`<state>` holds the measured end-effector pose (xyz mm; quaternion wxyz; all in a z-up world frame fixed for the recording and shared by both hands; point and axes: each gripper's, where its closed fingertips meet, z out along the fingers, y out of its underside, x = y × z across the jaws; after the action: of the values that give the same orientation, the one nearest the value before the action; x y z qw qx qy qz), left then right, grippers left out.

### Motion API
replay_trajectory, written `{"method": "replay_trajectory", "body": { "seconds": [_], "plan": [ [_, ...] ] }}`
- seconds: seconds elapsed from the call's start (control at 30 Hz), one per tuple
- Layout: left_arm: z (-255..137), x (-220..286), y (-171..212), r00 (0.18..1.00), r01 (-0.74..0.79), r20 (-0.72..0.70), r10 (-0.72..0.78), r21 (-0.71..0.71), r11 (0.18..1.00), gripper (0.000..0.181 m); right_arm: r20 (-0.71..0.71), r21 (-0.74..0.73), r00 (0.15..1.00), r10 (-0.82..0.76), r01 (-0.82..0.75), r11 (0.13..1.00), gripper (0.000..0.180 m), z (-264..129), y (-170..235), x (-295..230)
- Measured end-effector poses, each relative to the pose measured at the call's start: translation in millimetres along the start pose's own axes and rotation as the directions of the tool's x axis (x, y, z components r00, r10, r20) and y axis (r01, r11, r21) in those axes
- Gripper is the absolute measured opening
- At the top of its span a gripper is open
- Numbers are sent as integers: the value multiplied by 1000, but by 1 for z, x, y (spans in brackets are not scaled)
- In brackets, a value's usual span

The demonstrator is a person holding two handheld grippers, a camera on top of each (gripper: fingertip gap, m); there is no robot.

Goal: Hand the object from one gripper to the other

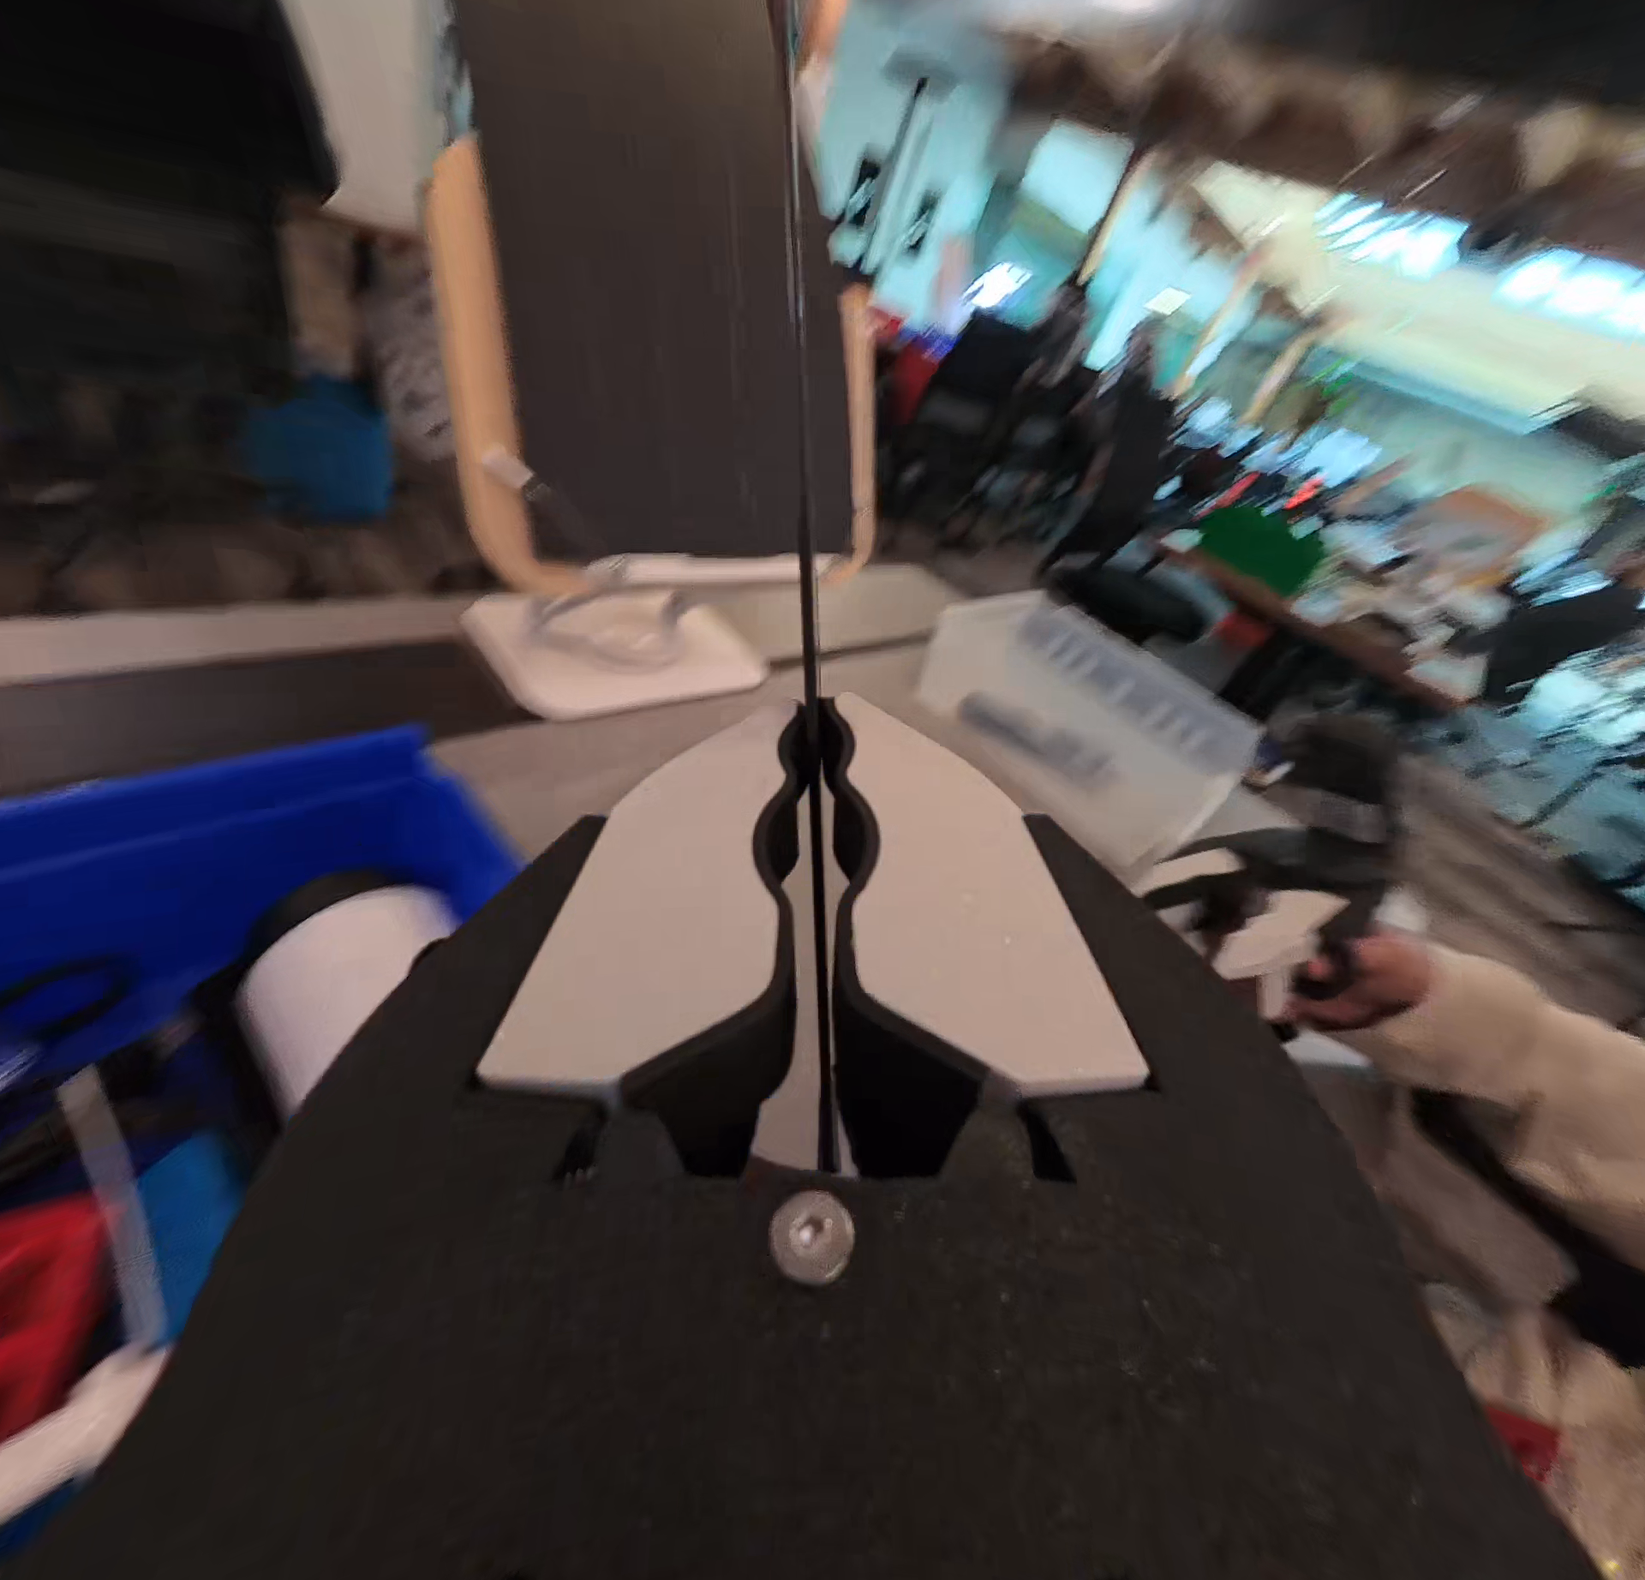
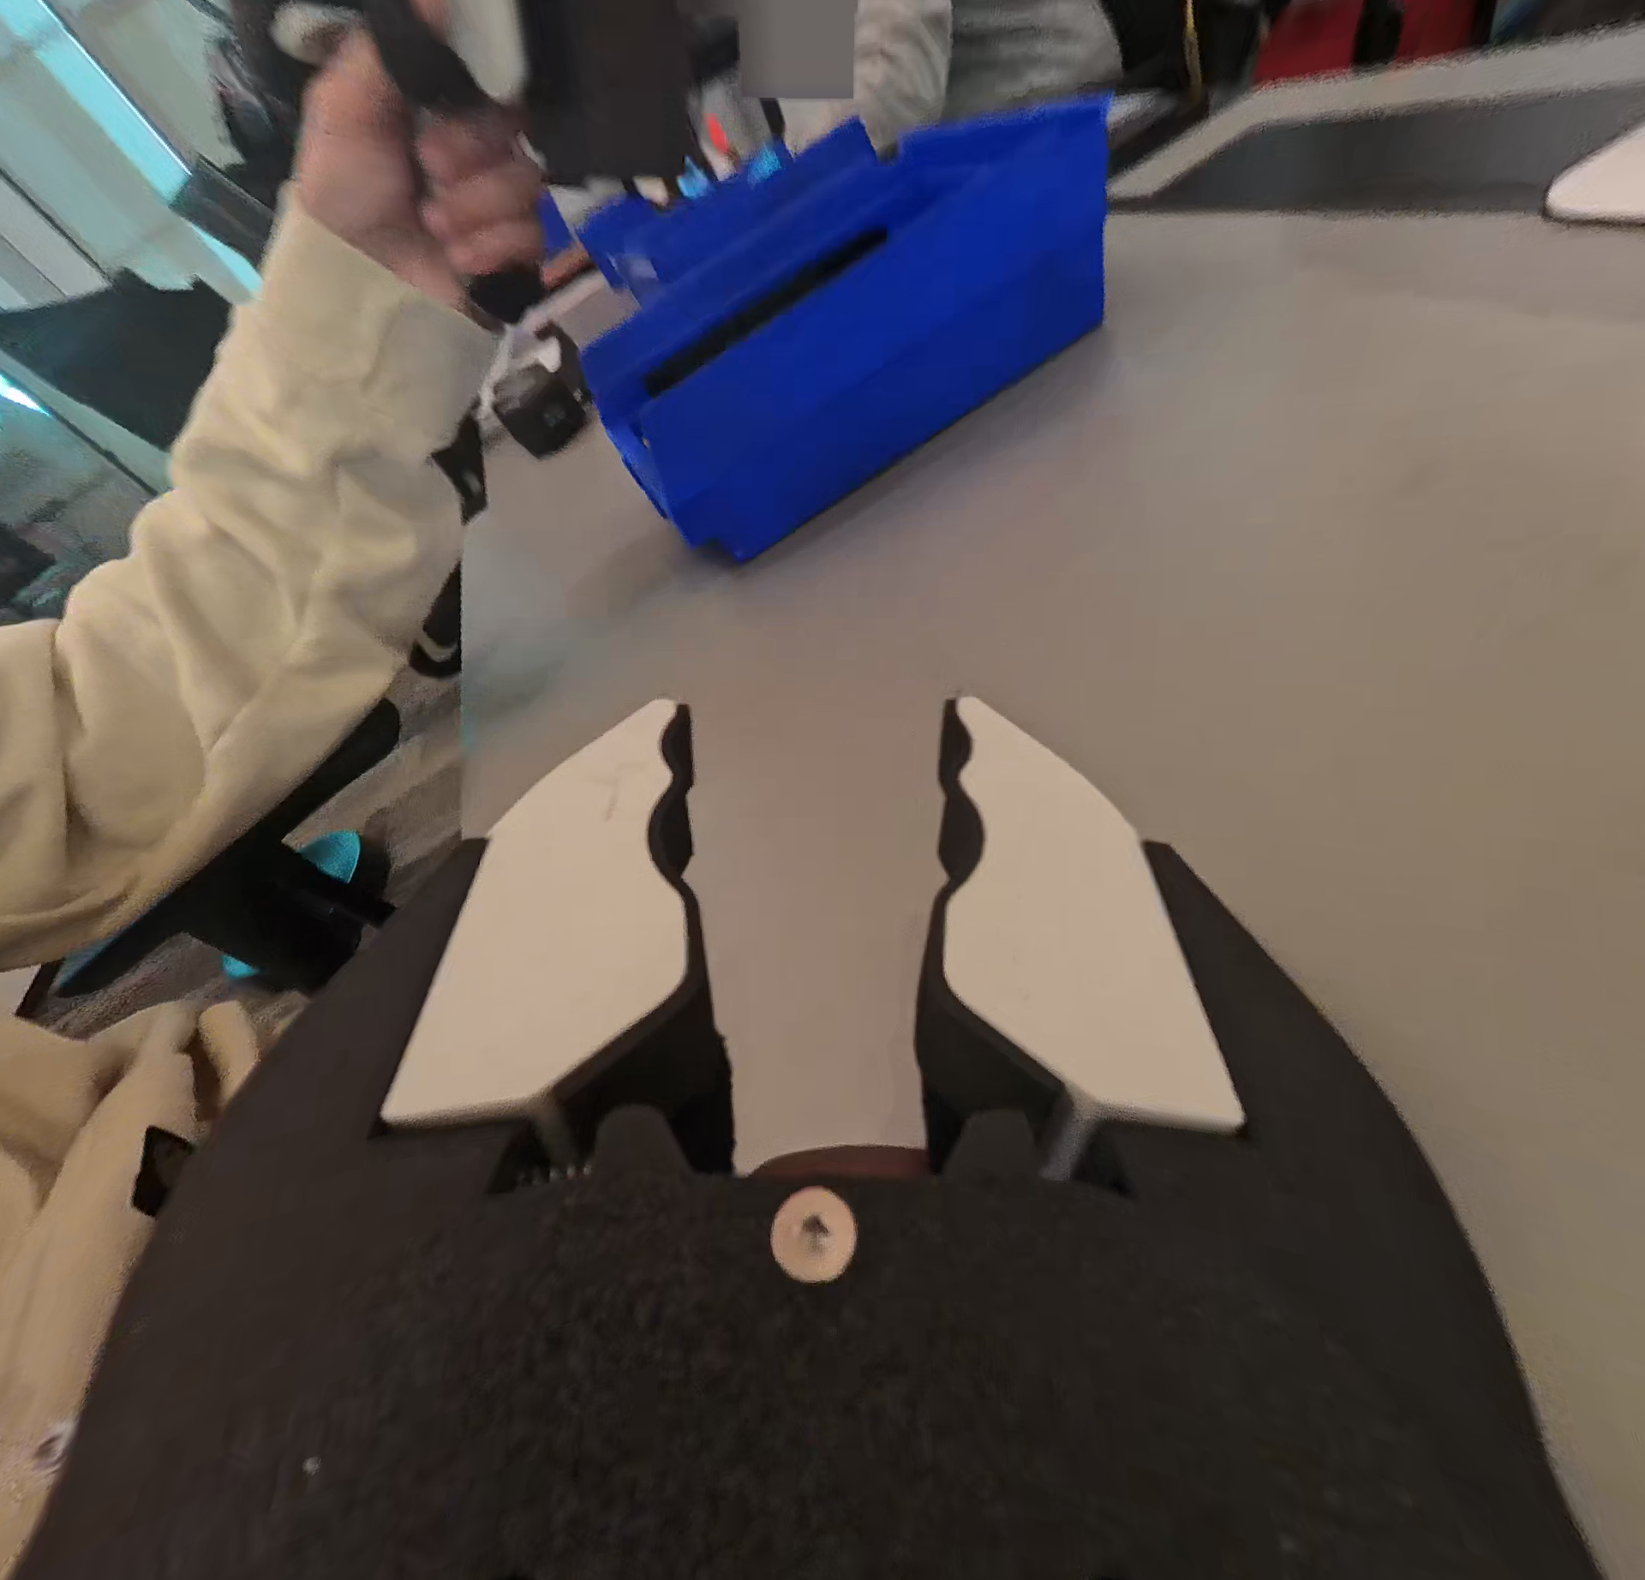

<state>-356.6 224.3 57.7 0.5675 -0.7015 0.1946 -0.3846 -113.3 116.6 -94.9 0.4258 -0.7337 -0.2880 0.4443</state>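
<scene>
Two grippers are in play, and only mine on the left carries anything. The left gripper (image 1: 817, 718) has its fingers pressed together on a thin, flat dark object (image 1: 641, 273), a panel or card seen nearly edge-on; it runs up from deep between the fingers and out past the top of the frame. I cannot make out what it is, since the background is smeared with motion blur. Low on the left of that view sits a blue bin (image 1: 178, 834) holding a white roll (image 1: 329, 976). A white stand base (image 1: 614, 647) and a clear plastic box (image 1: 1086, 736) rest on the grey table (image 1: 552, 763) beyond the fingertips.

The right gripper (image 2: 814, 718) is spread wide with nothing between its fingers, only the bare table (image 2: 1246, 647) showing through. From that side I see the blue bin (image 2: 854, 362) ahead, and up at the left a hand (image 2: 383, 166) in a cream sleeve (image 2: 267, 505) gripping the other gripper's handle, well above the table.
</scene>
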Motion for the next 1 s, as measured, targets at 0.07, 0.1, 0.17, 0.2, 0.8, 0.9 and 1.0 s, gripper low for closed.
{"method": "replay_trajectory", "body": {
  "seconds": [0.07,0.1,0.17,0.2,0.8,0.9,1.0],
  "plan": [
    [4,30,-10,992,26,-124,-14,94,995,1,-28,-120,998,55,-58,991,68,9,-6,9],
    [7,44,-12,983,46,-180,-23,123,991,1,-46,-175,996,81,-87,981,75,13,-13,14],
    [15,68,-8,957,99,-283,-56,139,985,1,3,-188,996,93,-90,978,68,21,-44,12],
    [20,77,-4,944,120,-322,-72,134,984,1,26,-134,995,99,-95,986,68,23,-67,10],
    [89,190,106,778,106,-609,-154,-115,988,1,441,281,898,-11,-126,952,15,0,-166,-53],
    [93,189,111,789,104,-592,-167,-140,985,1,396,274,916,-58,-58,960,2,-2,-164,-47],
    [95,180,116,835,24,-540,-102,-149,988,8,354,282,931,-94,-11,959,1,-1,-162,-45]
  ]
}}
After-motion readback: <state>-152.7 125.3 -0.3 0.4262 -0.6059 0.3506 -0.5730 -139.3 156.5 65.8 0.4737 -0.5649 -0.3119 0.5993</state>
